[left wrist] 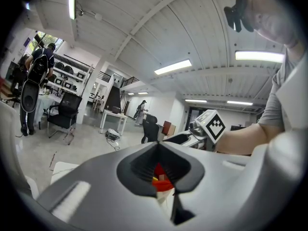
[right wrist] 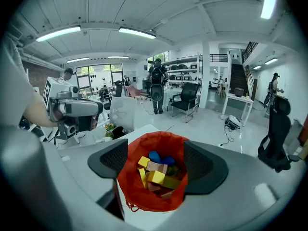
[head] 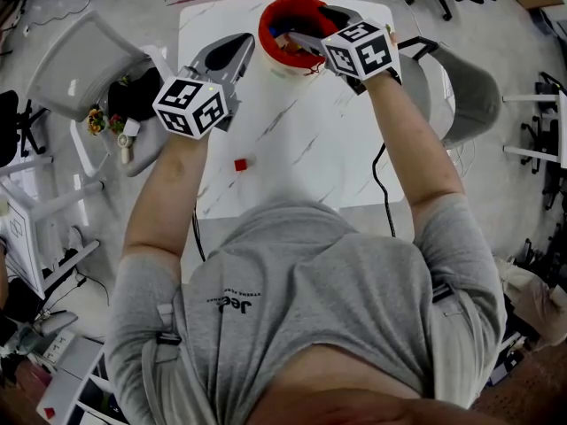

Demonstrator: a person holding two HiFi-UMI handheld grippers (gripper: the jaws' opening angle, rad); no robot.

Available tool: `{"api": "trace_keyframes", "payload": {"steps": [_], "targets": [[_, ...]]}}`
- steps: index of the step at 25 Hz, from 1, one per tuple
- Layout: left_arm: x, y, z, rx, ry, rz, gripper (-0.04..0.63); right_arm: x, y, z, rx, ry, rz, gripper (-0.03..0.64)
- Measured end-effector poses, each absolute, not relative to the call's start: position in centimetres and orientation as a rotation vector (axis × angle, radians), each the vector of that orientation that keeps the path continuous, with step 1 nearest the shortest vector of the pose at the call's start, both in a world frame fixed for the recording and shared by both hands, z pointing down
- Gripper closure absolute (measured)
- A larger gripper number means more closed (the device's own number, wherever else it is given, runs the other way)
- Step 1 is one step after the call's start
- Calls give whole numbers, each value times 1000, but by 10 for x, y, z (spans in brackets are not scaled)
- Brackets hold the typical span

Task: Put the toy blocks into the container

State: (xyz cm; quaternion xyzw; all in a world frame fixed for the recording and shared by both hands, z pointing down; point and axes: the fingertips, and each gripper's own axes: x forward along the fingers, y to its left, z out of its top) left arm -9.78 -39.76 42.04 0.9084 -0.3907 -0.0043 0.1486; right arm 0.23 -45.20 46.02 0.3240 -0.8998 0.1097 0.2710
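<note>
Only the head view shows the stray red block [head: 240,164]; right claw [right wrist: 156,163] wide, left claw [left wrist: 162,172] closed.

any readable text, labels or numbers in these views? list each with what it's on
shirt chest print: two lines, upside down from the head view, too small to read.
marker cubes: black-and-white square patterns only, no letters or digits.
red container, blocks, table: no text.
</note>
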Motion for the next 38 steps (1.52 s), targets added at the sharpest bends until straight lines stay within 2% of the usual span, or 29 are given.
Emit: {"api": "trace_keyframes", "payload": {"steps": [17, 28, 38], "targets": [[-163, -334, 429, 2541, -1246, -55, 537, -80, -349, 459, 599, -2531, 299, 279], [-223, -258, 466, 2435, -1344, -60, 537, -152, -224, 528, 214, -2496, 252, 280], [-253, -207, 511, 2321, -1378, -59, 537, -167, -151, 617, -23, -2324, 193, 281]]}}
